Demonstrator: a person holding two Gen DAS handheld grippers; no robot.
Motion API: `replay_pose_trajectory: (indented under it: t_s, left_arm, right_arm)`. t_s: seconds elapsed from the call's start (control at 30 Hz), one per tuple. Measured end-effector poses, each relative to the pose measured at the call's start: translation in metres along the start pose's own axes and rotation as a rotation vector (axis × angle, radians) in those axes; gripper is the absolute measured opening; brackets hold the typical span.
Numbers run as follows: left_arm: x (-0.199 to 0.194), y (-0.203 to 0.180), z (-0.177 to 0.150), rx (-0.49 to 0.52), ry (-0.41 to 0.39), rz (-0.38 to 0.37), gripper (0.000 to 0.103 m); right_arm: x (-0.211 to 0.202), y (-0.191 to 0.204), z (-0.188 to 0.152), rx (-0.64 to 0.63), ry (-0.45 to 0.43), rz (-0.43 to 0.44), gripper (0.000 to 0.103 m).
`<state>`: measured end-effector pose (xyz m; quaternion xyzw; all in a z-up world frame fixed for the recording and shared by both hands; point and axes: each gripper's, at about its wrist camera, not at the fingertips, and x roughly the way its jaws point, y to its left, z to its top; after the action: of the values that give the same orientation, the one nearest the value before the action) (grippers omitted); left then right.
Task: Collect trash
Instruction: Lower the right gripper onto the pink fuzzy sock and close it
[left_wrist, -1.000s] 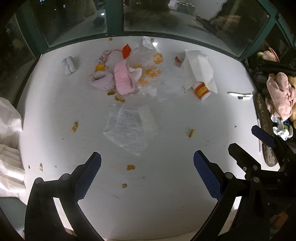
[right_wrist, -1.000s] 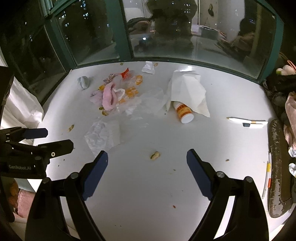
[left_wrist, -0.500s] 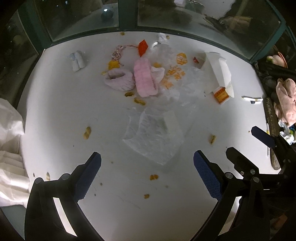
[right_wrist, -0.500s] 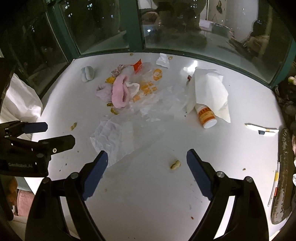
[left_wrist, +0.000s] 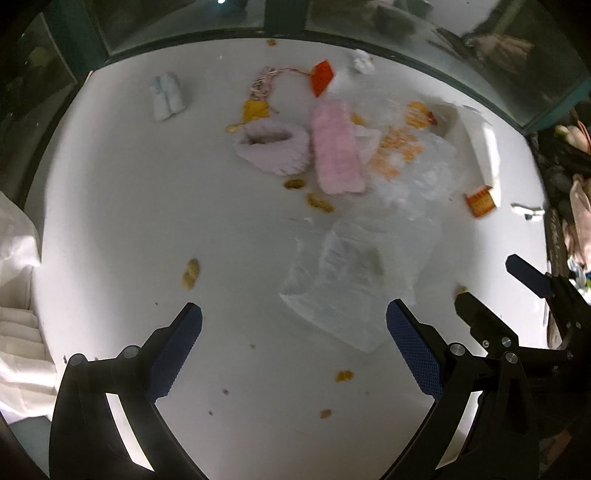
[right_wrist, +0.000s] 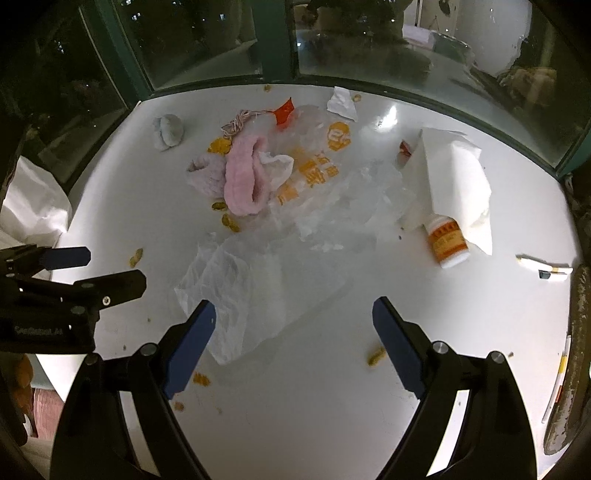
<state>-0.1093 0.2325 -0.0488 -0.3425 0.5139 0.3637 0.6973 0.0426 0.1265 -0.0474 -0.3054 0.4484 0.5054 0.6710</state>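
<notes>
Meanwhile, both cameras had drawn nearer to the litter than a second before, so the white table (right_wrist: 295, 424) filled more of each view and the clutter sat lower and larger in frame. The left-wrist picture was smeared by motion.

The biggest piece of trash, a crumpled clear plastic bag (right_wrist: 240, 280), lay flat in the middle of the table; it had slid down the frame until its near edge reached between the right gripper (right_wrist: 293, 321) fingertips, and in the left-wrist view the bag (left_wrist: 351, 273) lay just ahead of the left gripper (left_wrist: 293, 325), toward its right finger. Behind it spread a second clear bag with orange print (right_wrist: 317, 166), partly under a pink fuzzy sock (right_wrist: 242, 181) and a paler sock (right_wrist: 205, 175). To the right, white paper (right_wrist: 458, 177) lay against a small orange-labelled bottle (right_wrist: 447, 242) on its side; nothing could be seen inside it. Peanut shells (right_wrist: 376, 356) and crumbs were scattered over the surface, one shell just inside the right gripper's right finger.

Both grippers had their jaws spread wide and empty, hovering above the table.
</notes>
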Motion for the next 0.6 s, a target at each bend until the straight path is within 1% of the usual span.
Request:
replay_pose_trajectory:
  t_s: [0.1, 0.23, 0.5, 0.6]
  left_arm:
    - [0.006, 0.013, 0.012, -0.018, -0.005, -0.006, 0.097]
    - [0.017, 0.027, 0.030, -0.024, -0.003, -0.001, 0.097]
    - [0.038, 0.042, 0.059, -0.013, 0.005, -0.011, 0.097]
    - [0.046, 0.049, 0.069, -0.026, 0.002, -0.017, 0.097]
  right_arm:
    - [0.010, 0.006, 0.014, 0.001, 0.000, -0.017, 0.084]
    - [0.022, 0.013, 0.028, 0.003, 0.006, -0.017, 0.084]
    - [0.047, 0.029, 0.056, -0.012, 0.017, -0.017, 0.083]
    - [0.056, 0.033, 0.069, -0.022, 0.016, -0.017, 0.083]
